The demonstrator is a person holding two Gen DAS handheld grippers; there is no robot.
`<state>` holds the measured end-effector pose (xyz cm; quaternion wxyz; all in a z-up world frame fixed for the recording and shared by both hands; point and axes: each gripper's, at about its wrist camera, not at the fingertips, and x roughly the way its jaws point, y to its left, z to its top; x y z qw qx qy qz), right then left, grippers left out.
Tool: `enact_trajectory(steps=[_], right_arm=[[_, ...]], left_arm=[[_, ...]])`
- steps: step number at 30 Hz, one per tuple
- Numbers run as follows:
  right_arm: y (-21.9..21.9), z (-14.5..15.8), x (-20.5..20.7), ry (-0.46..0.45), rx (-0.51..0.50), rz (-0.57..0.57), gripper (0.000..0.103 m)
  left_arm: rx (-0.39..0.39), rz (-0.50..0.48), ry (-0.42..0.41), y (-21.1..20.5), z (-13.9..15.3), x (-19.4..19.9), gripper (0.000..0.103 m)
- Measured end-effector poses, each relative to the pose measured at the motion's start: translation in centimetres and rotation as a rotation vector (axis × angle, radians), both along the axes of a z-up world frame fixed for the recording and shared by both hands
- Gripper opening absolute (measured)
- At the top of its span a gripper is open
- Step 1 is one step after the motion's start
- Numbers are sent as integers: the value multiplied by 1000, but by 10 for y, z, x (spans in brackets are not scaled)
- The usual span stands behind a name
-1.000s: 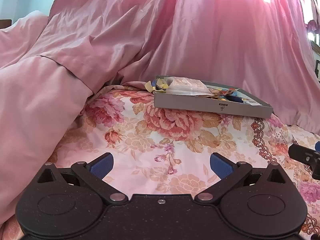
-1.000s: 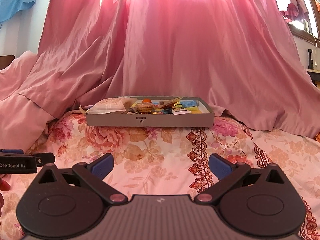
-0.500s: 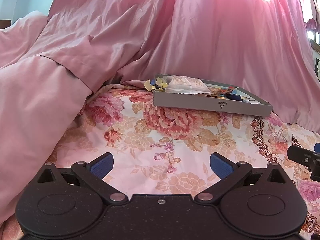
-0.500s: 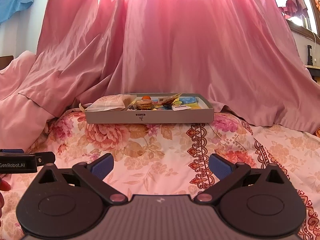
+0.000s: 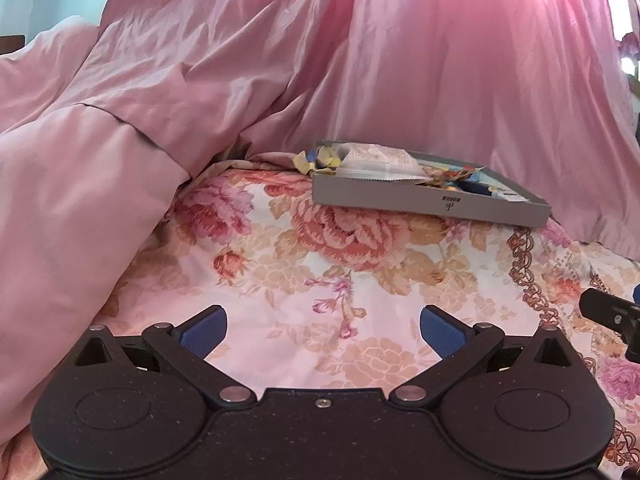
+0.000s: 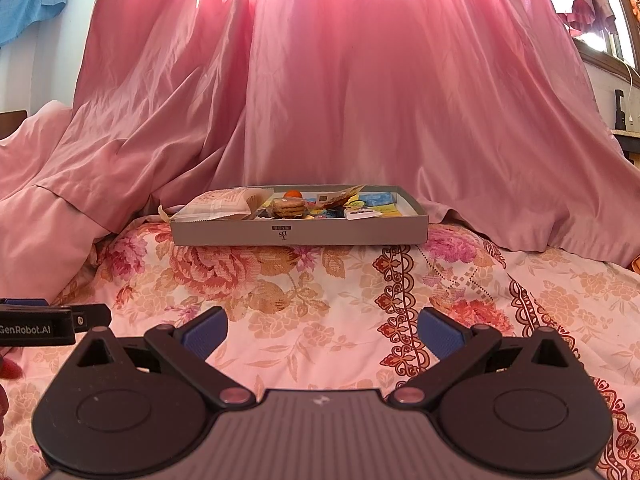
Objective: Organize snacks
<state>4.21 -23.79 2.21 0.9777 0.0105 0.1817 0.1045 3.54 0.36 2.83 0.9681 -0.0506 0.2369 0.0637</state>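
Observation:
A shallow grey box (image 6: 300,232) (image 5: 428,204) of snacks rests on the floral bedspread ahead of both grippers. Inside it lie a large white packet (image 6: 222,204) (image 5: 380,164) at the left, a stack of round biscuits (image 6: 287,206), a small orange item (image 6: 293,193), and blue and yellow wrappers (image 6: 376,202) at the right. My left gripper (image 5: 323,330) is open and holds nothing, well short of the box. My right gripper (image 6: 322,330) is likewise open and empty, facing the box's front wall head-on.
A pink sheet (image 6: 360,100) hangs behind the box and spills onto the bed at the left (image 5: 80,180). The floral bedspread (image 6: 320,280) stretches between the grippers and the box. Each view catches the other gripper at its edge (image 6: 48,326) (image 5: 612,312).
Both grippers have edged slightly closer to the box, which sits a little lower and larger in the right wrist view. Their jaws stay as wide as before.

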Motion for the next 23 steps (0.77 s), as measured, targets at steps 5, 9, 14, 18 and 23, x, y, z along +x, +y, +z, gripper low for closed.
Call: enact_trajectory(steps=[5, 9, 14, 18, 23], right_arm=[[0, 0, 0, 1, 0, 0, 103], [0, 0, 0, 2, 2, 0, 103], [3, -1, -2, 4, 4, 3, 103], [4, -1, -2, 4, 4, 6, 103], [4, -1, -1, 6, 5, 7, 103]], left_arm=[[-15, -6, 25, 1, -2, 1, 102], [-22, -14, 45, 1, -3, 2, 102], [-23, -16, 55, 1, -4, 3, 102], [-18, -18, 53, 0, -4, 3, 102], [-9, -17, 51, -1, -3, 3, 102]])
